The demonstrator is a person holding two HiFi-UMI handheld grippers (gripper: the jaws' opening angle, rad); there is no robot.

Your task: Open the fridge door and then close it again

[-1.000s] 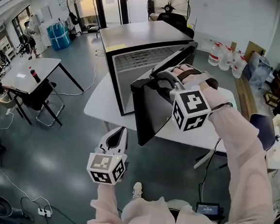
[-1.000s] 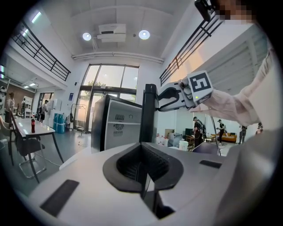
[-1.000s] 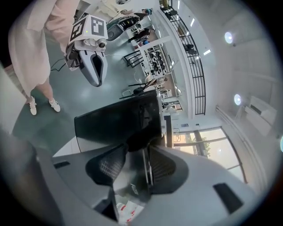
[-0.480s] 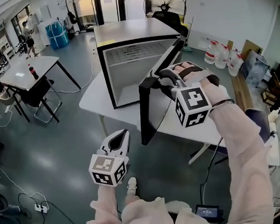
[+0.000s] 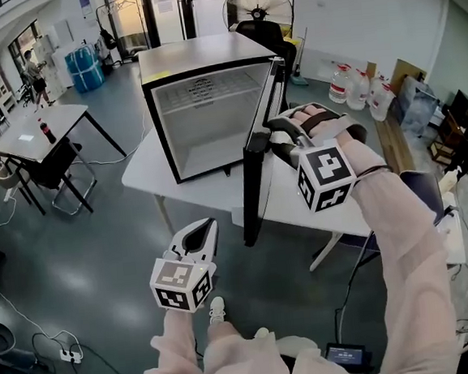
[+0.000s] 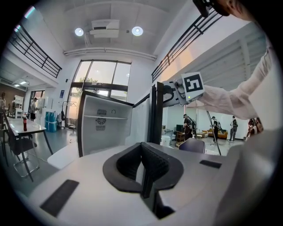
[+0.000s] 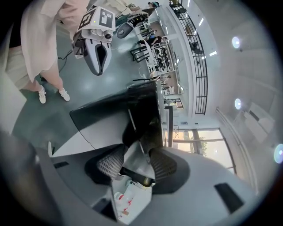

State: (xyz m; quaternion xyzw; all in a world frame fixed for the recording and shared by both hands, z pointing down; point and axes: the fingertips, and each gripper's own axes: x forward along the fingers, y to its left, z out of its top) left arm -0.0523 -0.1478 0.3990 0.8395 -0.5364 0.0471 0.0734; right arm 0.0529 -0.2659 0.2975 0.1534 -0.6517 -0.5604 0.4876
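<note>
1. The fridge (image 5: 202, 103) stands on a white bench (image 5: 148, 177) at upper centre of the head view, cavity open toward the viewer.
2. The door (image 5: 258, 180) is hinged on the fridge's right side. It stands swung out, near square to the cabinet and edge-on to the camera. Its long free edge is upright, at frame centre.
3. The right tongs (image 5: 278, 133) are at the top corner of that free edge, on its right.
   - In the right gripper view the door's edge (image 7: 141, 114) lies between the pads.
   - The jaws have just been opening and stand wide. The pads do not look pressed on the edge.
4. The left tongs (image 5: 196, 238) hover at lower left of the door, well apart from it and off the bench. Their jaws are closed on nothing (image 6: 143, 165).
5. Judgement: the opening step looks done. Closing requires the free edge to sweep toward frame left, back to the cabinet front.
   - The right tongs are much the nearer.
   - They sit on the door's outer face side, which suits a push.
6. The door's sweep path over the bench shows no obstruction.
7. A fan (image 5: 257, 1) and water jugs (image 5: 355, 86) stand behind and to the right, outside the sweep.
</note>
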